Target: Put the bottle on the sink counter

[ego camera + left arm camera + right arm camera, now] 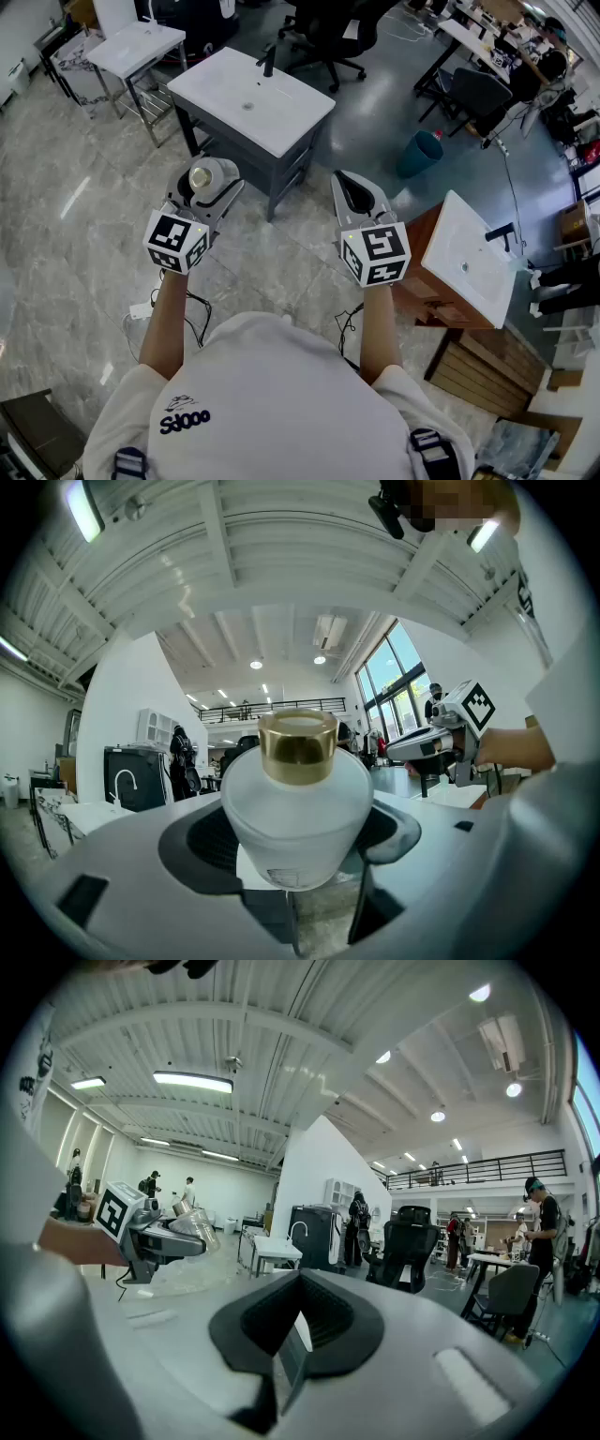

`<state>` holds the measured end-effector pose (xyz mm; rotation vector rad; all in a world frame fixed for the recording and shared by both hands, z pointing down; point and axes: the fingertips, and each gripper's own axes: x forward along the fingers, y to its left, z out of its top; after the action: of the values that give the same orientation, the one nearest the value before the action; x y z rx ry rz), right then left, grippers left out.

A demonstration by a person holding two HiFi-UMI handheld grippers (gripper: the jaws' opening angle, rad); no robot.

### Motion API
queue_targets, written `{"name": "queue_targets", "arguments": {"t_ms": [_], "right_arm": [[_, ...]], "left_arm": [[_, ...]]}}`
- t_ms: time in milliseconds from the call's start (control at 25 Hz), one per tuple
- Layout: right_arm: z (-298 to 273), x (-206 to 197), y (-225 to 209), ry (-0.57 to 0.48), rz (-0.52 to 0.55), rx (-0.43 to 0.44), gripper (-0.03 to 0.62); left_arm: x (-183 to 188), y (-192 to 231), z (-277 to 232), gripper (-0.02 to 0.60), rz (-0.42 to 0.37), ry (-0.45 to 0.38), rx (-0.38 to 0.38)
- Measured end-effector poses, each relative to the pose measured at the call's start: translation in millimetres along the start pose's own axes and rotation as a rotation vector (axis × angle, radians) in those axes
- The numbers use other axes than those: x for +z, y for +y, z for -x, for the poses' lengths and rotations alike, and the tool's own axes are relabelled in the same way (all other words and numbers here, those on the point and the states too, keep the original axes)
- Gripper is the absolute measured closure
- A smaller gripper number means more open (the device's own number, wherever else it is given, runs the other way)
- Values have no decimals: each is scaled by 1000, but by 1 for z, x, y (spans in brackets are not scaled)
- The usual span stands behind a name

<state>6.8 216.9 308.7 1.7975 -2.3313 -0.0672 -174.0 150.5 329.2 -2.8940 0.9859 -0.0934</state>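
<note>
While the person's arms reach forward over the pale floor (75, 244), the left tool (210, 186) is clamped on the bottle (207, 175), a squat frosted white one with a gold cap (298, 746). In the left gripper view it stands upright between the two jaws, its sides against the dark pads (199, 841), and fills the middle of the frame. It is held in the air at centre left of the head view, just below the near corner of the sink surface (281, 117). That surface is a white basin top with a dark tap (268, 60) on a grey cabinet, in the upper middle of the frame. Bottle and surface are apart. The right tool (352, 192), at centre right, is empty, its jaws brought together with no gap between them. A second white sink (469, 253) on a wooden cabinet sits toward the right edge, below a teal bin (418, 155).
</note>
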Motion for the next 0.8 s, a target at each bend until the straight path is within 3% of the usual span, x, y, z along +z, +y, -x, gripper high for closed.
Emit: {"name": "queue_targets", "arguments": {"t_ms": [320, 520, 800], "right_arm": [[-6, -6, -10, 11, -41, 7, 586], [0, 1, -20, -78, -167, 23, 586], [-4, -8, -24, -48, -101, 61, 586]], "left_arm": [[-2, -2, -9, 242, 8, 6, 4], [-5, -7, -12, 242, 25, 10, 24], [-7, -13, -17, 243, 30, 21, 56]]}}
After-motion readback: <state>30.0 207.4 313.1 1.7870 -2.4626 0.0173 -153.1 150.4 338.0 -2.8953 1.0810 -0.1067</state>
